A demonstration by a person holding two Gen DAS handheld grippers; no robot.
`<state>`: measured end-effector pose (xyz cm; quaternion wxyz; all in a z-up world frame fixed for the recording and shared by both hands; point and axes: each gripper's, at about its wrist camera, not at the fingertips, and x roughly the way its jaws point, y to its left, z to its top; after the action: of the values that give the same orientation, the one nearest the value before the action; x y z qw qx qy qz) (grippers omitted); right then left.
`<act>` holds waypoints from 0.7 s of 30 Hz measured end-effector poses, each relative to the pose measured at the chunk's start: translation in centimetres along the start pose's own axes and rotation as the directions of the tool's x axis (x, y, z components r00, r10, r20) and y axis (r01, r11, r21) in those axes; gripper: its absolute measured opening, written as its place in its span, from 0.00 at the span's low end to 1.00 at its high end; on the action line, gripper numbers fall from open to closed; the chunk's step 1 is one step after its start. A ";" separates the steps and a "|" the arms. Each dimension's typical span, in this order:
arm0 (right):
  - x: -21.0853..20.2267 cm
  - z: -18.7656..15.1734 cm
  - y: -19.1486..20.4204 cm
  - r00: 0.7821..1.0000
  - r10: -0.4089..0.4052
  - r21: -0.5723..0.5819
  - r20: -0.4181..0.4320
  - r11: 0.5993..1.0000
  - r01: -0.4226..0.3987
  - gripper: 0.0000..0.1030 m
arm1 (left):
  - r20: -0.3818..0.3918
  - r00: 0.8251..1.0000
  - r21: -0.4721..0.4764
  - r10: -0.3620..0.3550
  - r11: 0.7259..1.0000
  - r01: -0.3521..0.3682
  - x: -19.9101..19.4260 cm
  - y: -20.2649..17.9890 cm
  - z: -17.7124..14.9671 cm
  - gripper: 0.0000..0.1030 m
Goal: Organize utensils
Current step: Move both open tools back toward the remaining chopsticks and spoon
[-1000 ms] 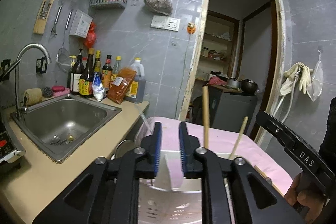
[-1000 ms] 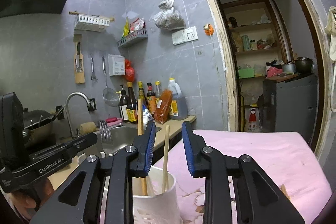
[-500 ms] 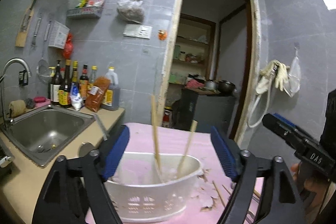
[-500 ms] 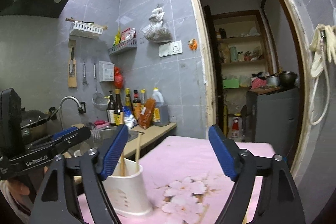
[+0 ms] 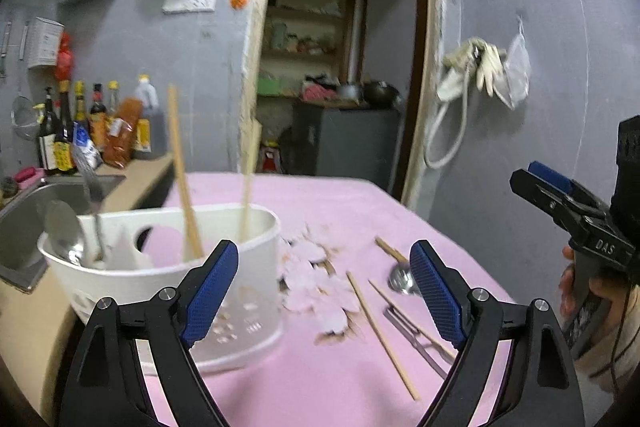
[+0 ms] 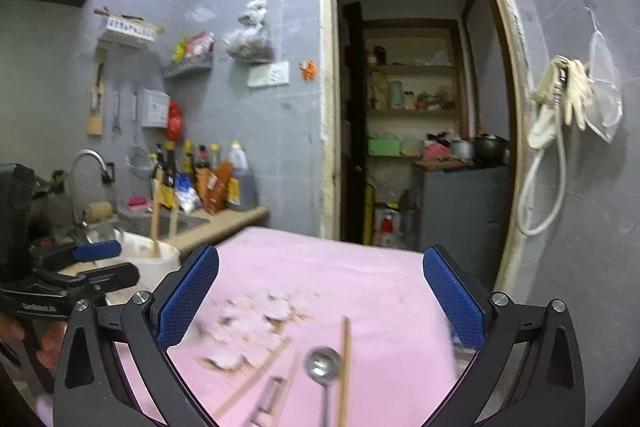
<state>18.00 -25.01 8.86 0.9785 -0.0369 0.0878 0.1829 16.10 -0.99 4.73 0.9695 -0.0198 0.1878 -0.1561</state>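
Both claws are spread wide and empty. The left gripper (image 5: 324,291) hangs over the white utensil holder (image 5: 168,283) near the pink tablecloth's (image 5: 320,199) sink-side edge; two chopsticks (image 5: 182,179) stand inside. Under the right gripper (image 6: 320,299) lie a ladle (image 6: 322,365) and loose chopsticks (image 6: 344,367).

The left gripper (image 5: 324,287) is held level with its jaws spread wide and nothing between the blue pads (image 5: 208,291). The right gripper (image 6: 320,303) is likewise spread wide and empty. A hand (image 5: 576,287) grips the right gripper's handle from below.
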 end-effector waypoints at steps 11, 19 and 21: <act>1.8 -3.8 -3.7 0.976 -0.055 0.031 -0.213 0.998 0.063 0.98 | -0.196 0.980 0.085 -0.012 0.996 0.030 5.2 -2.9 -1.8 0.81; 4.9 -6.0 -4.2 0.924 -0.007 0.048 -0.381 0.998 0.028 0.67 | -0.327 0.945 0.086 -0.030 0.994 0.061 9.0 -3.0 -2.2 0.61; 5.7 -6.6 -4.1 0.908 0.001 0.041 -0.419 0.999 0.018 0.60 | -0.366 0.930 0.077 -0.044 0.994 0.077 10.0 -3.0 -2.5 0.55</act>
<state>23.70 -27.53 1.47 0.9382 -0.0542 0.2996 0.1643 23.07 -6.85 -0.88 0.9127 0.0471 0.3560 -0.1951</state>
